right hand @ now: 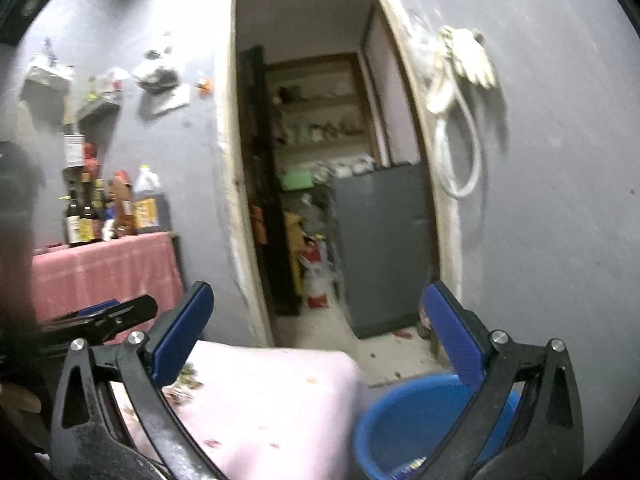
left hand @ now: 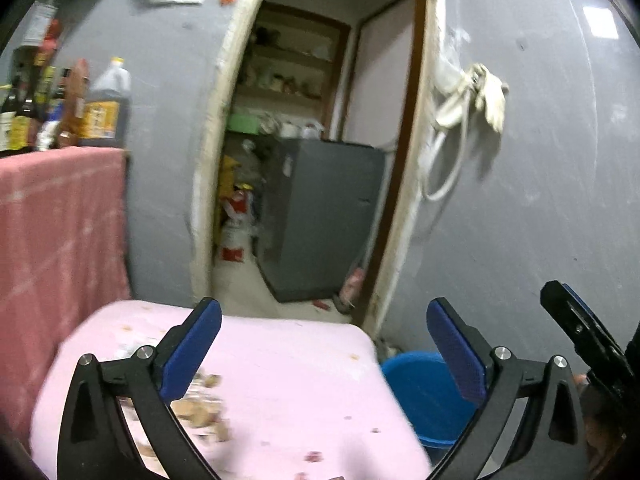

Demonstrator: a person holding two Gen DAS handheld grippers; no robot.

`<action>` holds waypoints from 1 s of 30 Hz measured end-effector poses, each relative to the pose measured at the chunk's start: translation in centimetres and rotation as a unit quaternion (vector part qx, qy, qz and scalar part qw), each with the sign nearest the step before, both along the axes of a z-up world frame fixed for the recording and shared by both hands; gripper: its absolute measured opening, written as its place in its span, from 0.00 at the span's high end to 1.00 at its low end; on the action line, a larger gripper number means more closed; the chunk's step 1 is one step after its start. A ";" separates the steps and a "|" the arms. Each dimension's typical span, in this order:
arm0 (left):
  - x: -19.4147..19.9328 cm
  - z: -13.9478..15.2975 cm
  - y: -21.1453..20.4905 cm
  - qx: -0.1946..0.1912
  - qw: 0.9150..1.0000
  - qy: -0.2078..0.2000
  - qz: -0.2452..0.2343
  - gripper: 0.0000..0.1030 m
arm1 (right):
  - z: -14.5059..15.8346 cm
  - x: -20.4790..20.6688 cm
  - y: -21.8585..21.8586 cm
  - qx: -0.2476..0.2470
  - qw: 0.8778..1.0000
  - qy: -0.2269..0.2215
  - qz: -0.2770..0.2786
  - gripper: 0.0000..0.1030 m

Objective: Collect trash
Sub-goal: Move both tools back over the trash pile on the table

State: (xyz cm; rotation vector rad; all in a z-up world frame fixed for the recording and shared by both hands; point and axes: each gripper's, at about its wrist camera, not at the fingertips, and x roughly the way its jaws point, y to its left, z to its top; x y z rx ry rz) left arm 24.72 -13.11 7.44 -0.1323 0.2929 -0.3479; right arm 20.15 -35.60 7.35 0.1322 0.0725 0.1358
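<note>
A pink table top (left hand: 288,380) carries a scatter of brownish scraps (left hand: 200,408), which lie by my left finger in the left wrist view. To its right, lower down, stands a blue bucket (left hand: 424,396). My left gripper (left hand: 324,308) is raised above the table, open, with nothing between its blue pads. My right gripper (right hand: 319,292) is open and empty too, above the table edge (right hand: 340,364) and the blue bucket (right hand: 408,420). A bit of printed wrapper (right hand: 412,466) shows inside the bucket. Scraps (right hand: 184,380) lie near the right gripper's left finger.
Ahead is a doorway with a grey cabinet (left hand: 324,216) inside and shelves behind it. Bottles (left hand: 104,108) stand on a counter draped in pink cloth (left hand: 60,224) at the left. Gloves and a white hose (left hand: 472,100) hang on the grey wall.
</note>
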 end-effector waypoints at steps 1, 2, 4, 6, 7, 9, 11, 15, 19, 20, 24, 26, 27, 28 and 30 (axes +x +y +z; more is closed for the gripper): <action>-0.3 0.2 0.8 -0.001 1.000 -0.004 0.007 0.02 | 0.3 0.0 1.0 -0.003 1.000 -0.007 0.007 0.00; -0.6 0.3 1.6 -0.002 1.000 -0.008 0.014 0.02 | 0.4 -0.2 1.9 -0.006 1.000 -0.011 0.012 0.00; -1.2 0.7 3.6 -0.003 0.999 -0.016 0.031 0.02 | 0.6 -0.2 3.7 -0.010 0.999 -0.017 0.026 0.00; -1.4 0.9 5.8 -0.002 0.999 -0.022 0.050 0.02 | 0.8 -0.1 5.3 -0.011 0.999 -0.022 0.038 0.00; -1.3 1.0 6.5 -0.001 0.998 -0.024 0.057 0.02 | 0.7 0.2 6.3 -0.014 0.999 -0.021 0.045 0.00; -1.4 0.9 8.3 0.005 0.997 -0.027 0.075 0.02 | 0.5 0.6 7.7 -0.018 0.998 -0.017 0.052 0.00; -1.4 0.4 10.0 0.009 0.996 -0.023 0.089 0.02 | -0.1 1.4 8.9 -0.019 0.998 -0.005 0.064 0.00; -0.9 -1.3 12.9 0.017 0.993 -0.004 0.115 0.02 | -1.8 3.5 11.2 -0.021 0.996 0.035 0.083 0.00; -0.2 -4.1 15.0 0.018 0.991 0.038 0.129 0.02 | -4.1 5.7 13.0 -0.031 0.991 0.082 0.102 0.00; 0.0 -4.8 15.4 0.018 0.990 0.050 0.129 0.02 | -4.7 6.0 13.4 -0.034 0.990 0.092 0.106 0.00; 0.8 -7.4 16.7 0.023 0.987 0.094 0.125 0.02 | -6.8 7.7 14.7 -0.043 0.982 0.136 0.125 0.01; 1.1 -8.2 16.9 0.026 0.986 0.114 0.117 0.02 | -7.8 8.3 15.3 -0.050 0.978 0.155 0.133 0.05; 1.3 -8.7 16.8 0.029 0.986 0.124 0.112 0.02 | -8.1 8.6 15.6 -0.053 0.976 0.162 0.137 0.11; 1.5 -9.3 16.8 0.031 0.985 0.135 0.107 0.03 | -8.6 9.0 15.9 -0.057 0.972 0.175 0.144 0.16; 1.7 -10.1 16.8 0.032 0.984 0.150 0.096 0.03 | -9.5 9.8 16.4 -0.061 0.967 0.194 0.154 0.22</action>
